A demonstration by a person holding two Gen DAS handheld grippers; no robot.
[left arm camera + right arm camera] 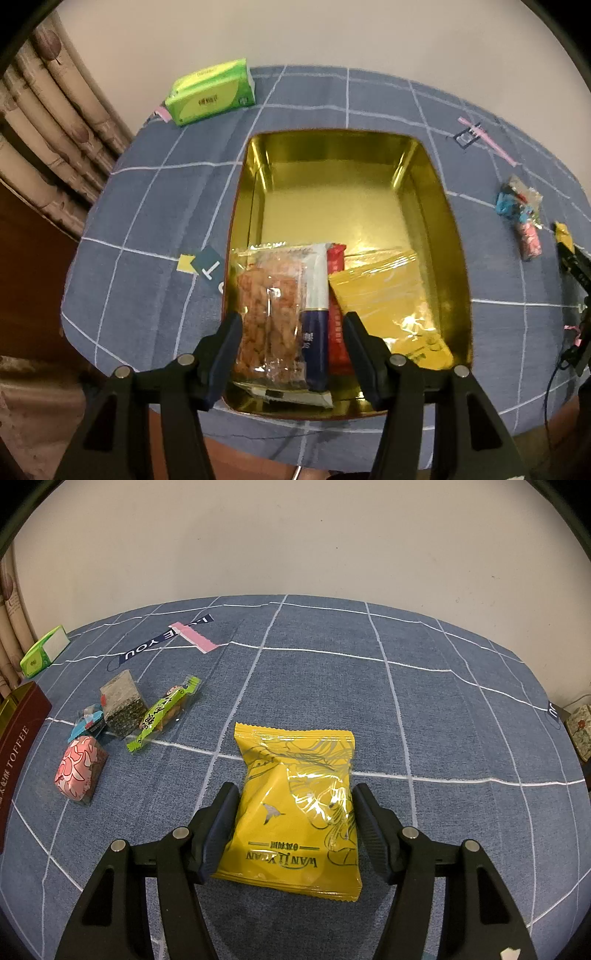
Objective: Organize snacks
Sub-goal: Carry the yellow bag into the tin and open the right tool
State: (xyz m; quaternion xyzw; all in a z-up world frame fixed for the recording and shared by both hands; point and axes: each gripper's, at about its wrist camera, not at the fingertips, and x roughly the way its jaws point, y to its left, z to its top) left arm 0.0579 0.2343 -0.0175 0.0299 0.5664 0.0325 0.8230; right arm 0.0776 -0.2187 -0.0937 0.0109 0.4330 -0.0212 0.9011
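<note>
- Left wrist view, far left: a green tissue pack [210, 92] lies on the blue checked tablecloth [147, 206], well apart from the work area.
- Left wrist view, centre: the gold tin [452, 229] stands open on the cloth. Its near end holds a clear packet of fried snack [267, 306], a blue-and-white packet [314, 317], a red packet [337, 295] and a yellow packet [388, 291], lying side by side and partly overlapping.
- Left gripper [291, 328]: jaws parted over the clear packet and its neighbours. The pads press on nothing. Judgement: this hand is at the release stage of a deposit.
- Left wrist view, far right: a small cluster of wrapped sweets [521, 218] lies on the cloth outside the tin.
- Right wrist view, left: the tin's maroon outer wall [22, 734] is at the edge, with a pink patterned sweet [79, 771], a dark seaweed-like packet [123, 705] and a green stick snack [166, 712] near it on the cloth.
- Right wrist view, centre: a yellow snack bag [295, 805] lies flat on the cloth.
- Right gripper [293, 808]: jaws straddle the yellow snack bag, one on each side. Whether the pads touch the film cannot be told.
- Judgement, next move: close on the bag, lift it clear, carry it left to the tin's empty far half.
</note>
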